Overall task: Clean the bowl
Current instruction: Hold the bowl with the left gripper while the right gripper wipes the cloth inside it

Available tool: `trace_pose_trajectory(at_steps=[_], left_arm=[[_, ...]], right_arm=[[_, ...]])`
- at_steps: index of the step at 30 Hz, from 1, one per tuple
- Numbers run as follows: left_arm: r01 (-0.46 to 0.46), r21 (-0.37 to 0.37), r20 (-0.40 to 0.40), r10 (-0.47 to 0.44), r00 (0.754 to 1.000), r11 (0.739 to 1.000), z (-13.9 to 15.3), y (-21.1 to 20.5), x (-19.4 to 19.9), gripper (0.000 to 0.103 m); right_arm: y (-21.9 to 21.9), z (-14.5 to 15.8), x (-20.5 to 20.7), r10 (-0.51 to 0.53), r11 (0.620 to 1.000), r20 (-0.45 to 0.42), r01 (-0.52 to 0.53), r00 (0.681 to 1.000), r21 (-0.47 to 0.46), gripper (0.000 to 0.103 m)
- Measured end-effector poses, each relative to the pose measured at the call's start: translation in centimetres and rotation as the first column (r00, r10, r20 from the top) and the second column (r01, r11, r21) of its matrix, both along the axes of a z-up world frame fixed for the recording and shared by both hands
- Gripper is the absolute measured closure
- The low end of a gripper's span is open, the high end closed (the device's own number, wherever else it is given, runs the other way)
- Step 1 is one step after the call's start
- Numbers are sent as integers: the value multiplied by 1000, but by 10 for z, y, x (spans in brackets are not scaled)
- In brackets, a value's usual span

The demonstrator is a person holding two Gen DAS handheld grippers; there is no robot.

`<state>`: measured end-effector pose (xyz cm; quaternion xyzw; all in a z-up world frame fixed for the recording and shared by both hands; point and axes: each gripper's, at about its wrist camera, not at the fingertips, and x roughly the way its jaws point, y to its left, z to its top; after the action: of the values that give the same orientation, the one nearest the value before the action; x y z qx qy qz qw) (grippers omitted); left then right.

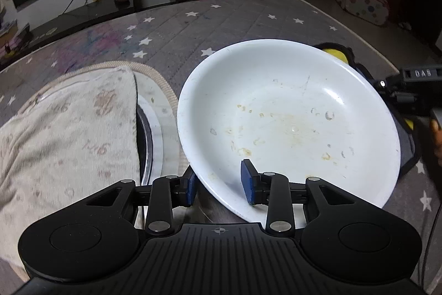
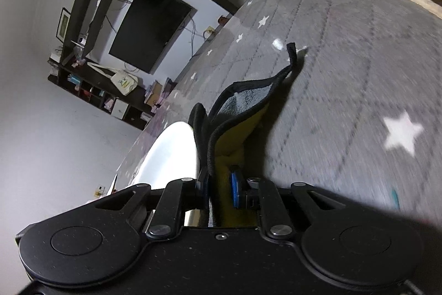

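Left wrist: left gripper [image 1: 219, 181] pinches bowl [image 1: 287, 112] rim beside pillow [image 1: 66, 129]; right gripper [image 2: 219, 184] clamps cloth [image 2: 240, 112]

Your left gripper [image 1: 219, 180] is matte black, with a ribbed central plate bearing a small crosshair mark, two round side discs, silver pivot screws and blue pads [image 1: 247, 181]. Your right gripper [image 2: 221, 185] matches it: black linkages, silver screws, blue pads [image 2: 234, 190], a dust-speckled body without ribs.
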<state>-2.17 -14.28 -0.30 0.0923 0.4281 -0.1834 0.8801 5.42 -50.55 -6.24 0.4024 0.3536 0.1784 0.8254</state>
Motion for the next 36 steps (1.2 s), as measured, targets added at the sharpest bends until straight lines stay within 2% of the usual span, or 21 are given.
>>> trace_pose_trajectory(at_steps=[7, 13, 20, 26, 30, 33, 36], left_arm=[[46, 25, 9, -47, 999, 999, -2, -5, 13, 65], [19, 18, 9, -19, 1000, 1000, -2, -8, 10, 61], [-69, -61, -30, 67, 997, 996, 2, 0, -10, 59], [-85, -113, -42, 81, 996, 990, 4, -4, -28, 58], [-128, -141, -69, 119, 990, 982, -1, -7, -31, 58], [-154, -155, -78, 143, 987, 976, -3, -7, -33, 60], [-187, -172, -90, 174, 981, 967, -3, 0, -30, 69]], right_arm=[[-6, -3, 21, 23, 1000, -4, -23, 1000, 10, 86], [-8, -7, 16, 9, 1000, -5, -9, 1000, 22, 86], [-9, -8, -6, -14, 1000, -3, 14, 1000, 27, 86], [-4, -9, -29, -27, 999, 4, 27, 1000, 19, 86], [-1, -9, -42, -37, 999, 9, 36, 999, 26, 86], [0, -11, -55, -44, 998, 12, 43, 999, 44, 86], [1, -13, -66, -48, 997, 15, 47, 999, 63, 86]])
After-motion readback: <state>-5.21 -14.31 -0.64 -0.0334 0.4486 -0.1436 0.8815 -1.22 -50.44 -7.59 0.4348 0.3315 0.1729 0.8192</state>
